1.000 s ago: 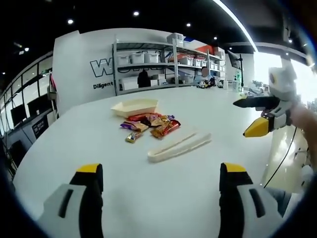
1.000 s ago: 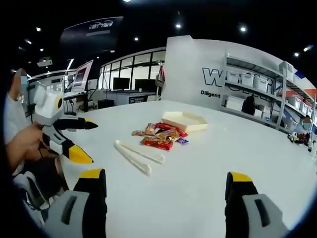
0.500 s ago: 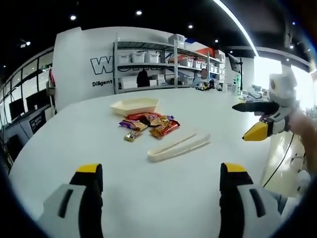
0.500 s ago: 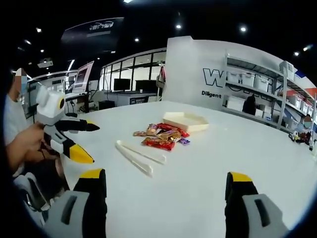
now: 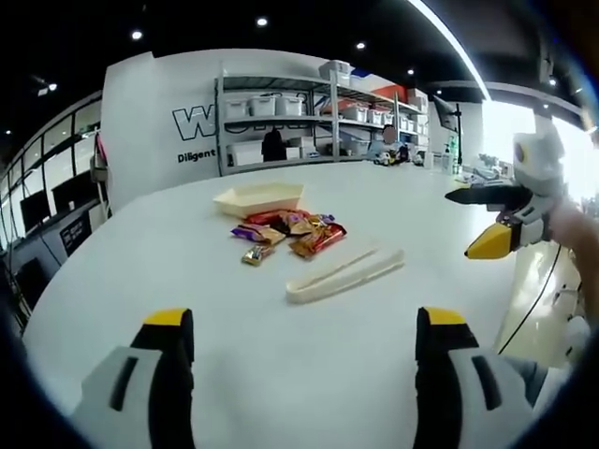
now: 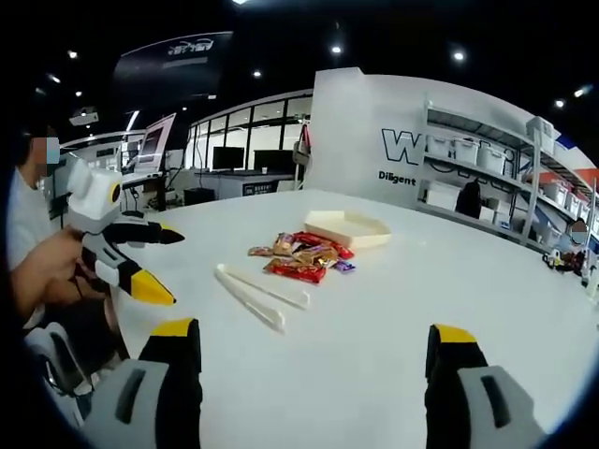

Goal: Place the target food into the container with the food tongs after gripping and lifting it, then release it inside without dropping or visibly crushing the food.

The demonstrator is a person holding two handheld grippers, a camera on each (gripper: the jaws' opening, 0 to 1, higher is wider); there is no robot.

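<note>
White tongs (image 5: 344, 274) lie untouched on the tabletop (image 5: 281, 374); both tools (image 5: 298, 351) (image 6: 314, 360) gape wide, empty. Grasp the tongs mid-length, squeezing gently before approaching the snacks (image 5: 285, 232).

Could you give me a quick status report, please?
Both grippers open, empty. Tongs flat on table, snack packets beside tray. Path clear.

Large dark "W" lettering on white back wall (image 5: 154, 122), cut off by shelving rack (image 5: 281, 122); smaller line beneath reads "Diligent", remainder hidden by rack. Same "W" and "Diligent" legible in right gripper view. Overhead dark sign (image 6: 173, 56) carries pale lettering, too blurred to read. Print on snack wrappers (image 5: 285, 232) on desk too small to read.
</note>
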